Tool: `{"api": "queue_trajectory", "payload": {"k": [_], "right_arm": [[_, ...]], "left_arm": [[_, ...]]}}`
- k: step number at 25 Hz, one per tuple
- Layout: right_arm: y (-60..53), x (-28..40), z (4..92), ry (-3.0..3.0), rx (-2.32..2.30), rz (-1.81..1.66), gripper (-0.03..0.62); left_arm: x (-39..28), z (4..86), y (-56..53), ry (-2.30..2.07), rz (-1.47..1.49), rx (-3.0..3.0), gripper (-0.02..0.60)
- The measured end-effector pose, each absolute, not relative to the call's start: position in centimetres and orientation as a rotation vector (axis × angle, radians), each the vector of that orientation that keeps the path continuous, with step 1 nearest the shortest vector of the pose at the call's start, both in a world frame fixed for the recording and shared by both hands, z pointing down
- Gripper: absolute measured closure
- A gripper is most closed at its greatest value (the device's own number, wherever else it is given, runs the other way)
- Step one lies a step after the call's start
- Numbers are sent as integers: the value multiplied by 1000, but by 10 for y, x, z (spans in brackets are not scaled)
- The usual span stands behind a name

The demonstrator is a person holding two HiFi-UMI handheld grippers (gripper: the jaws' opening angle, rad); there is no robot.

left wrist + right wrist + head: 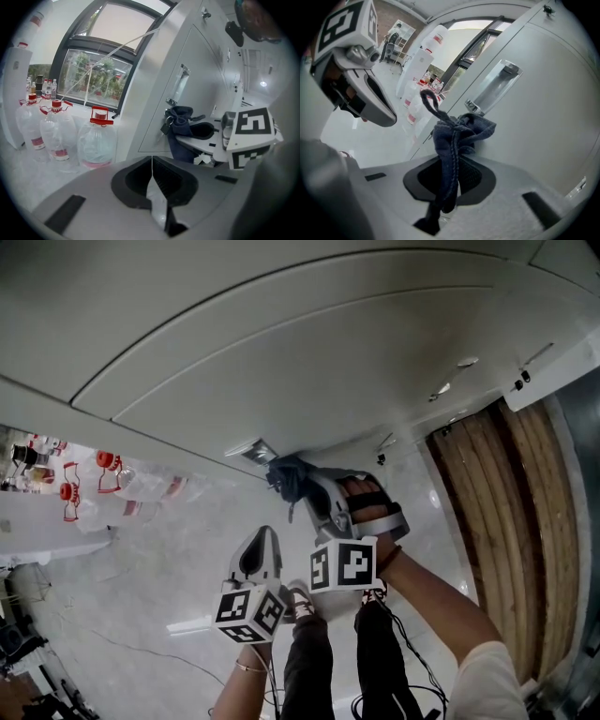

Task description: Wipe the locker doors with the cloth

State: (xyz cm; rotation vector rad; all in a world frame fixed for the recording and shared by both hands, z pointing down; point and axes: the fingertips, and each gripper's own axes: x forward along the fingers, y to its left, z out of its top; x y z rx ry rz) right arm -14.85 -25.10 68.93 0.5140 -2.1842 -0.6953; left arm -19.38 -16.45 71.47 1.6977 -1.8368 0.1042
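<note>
Cloth, dark blue and coarsely woven with a stitched hem, is pictured clamped between the jaws of the right gripper. Its bunched free end is pressed against a grey locker door, just beside the door's shiny handle. The door is shown as a smooth, faintly glossy painted panel, flat and broad, with the bar-shaped handle standing proud of it.

The wiping surface is thus met straight ahead of the right gripper's jaws, with the wad of cloth lying between the jaw tips and the panel. Any stroke is judged to run along the panel away from the handle, on whose raised bar the loose hem could be snagged.

The left gripper is held back from the door beside the right one, its ribbed black pads closed together on nothing. The right is therefore taken as the nearer and only working tool.

Clear plastic water bottles with red caps are seen standing on the pale floor below a window.
</note>
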Motion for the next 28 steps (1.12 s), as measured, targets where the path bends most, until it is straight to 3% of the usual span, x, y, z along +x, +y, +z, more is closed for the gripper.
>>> {"api": "queue_trajectory", "payload": {"k": [15,28], "right_arm": [[-248,-158,733,-2121,425,-713,551],[-242,-114,686,-2051,372,-835,551]], "left_arm": [[-189,720,-164,-1833,117,1715,572],[-172,681,-163,-1837,160,1710,572]]}}
